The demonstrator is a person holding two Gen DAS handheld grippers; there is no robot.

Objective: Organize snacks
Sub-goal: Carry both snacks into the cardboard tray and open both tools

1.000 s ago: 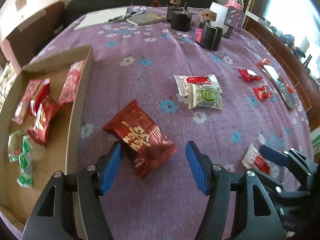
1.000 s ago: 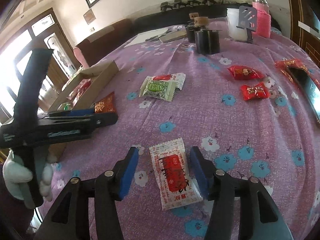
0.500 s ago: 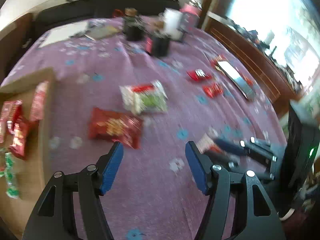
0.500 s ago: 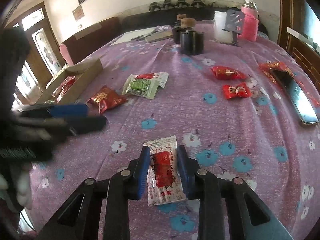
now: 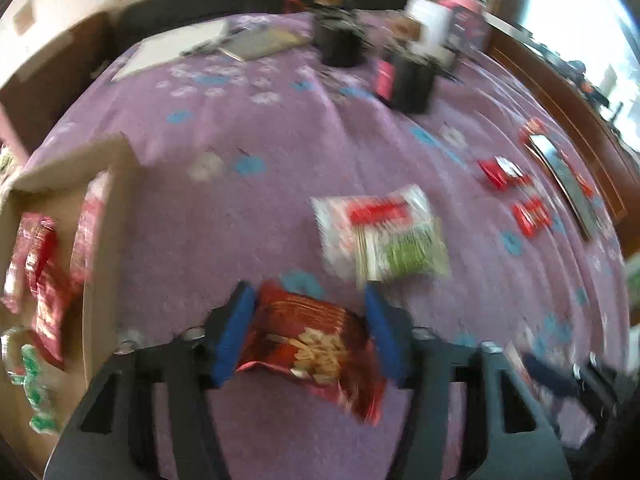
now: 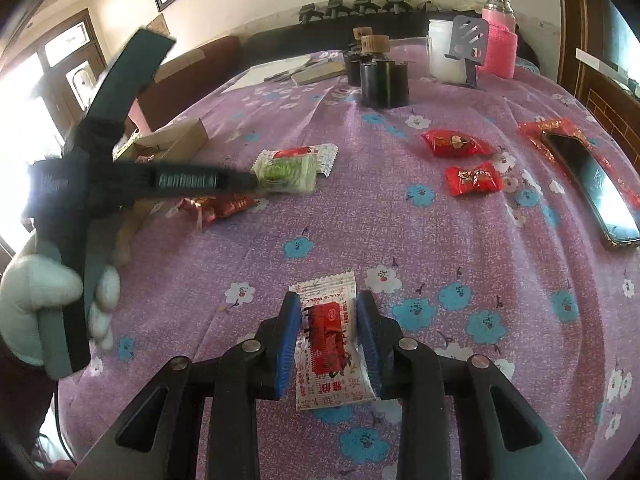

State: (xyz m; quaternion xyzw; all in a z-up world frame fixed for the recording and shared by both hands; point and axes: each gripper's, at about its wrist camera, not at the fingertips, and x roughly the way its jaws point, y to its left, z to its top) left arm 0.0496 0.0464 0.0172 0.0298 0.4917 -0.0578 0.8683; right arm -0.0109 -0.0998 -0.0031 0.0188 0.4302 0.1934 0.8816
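My left gripper has a red snack packet between its blue pads; the jaws are closing and both pads touch the packet's sides. The picture is blurred. In the right wrist view that left gripper reaches over the same red packet, held by a gloved hand. My right gripper grips a white sachet with a red label on the purple cloth. Its jaws are opening slightly, with the pads still against the sachet's edges.
A cardboard box at the left holds several red and green packets. A green packet lies on a white one mid-table, with two small red candies and a phone to the right. Black cylinders and jars stand at the back.
The right gripper closed from wide open onto the white sachet. The left gripper swung away from the red packet, came back over it, and its jaws narrowed around it.
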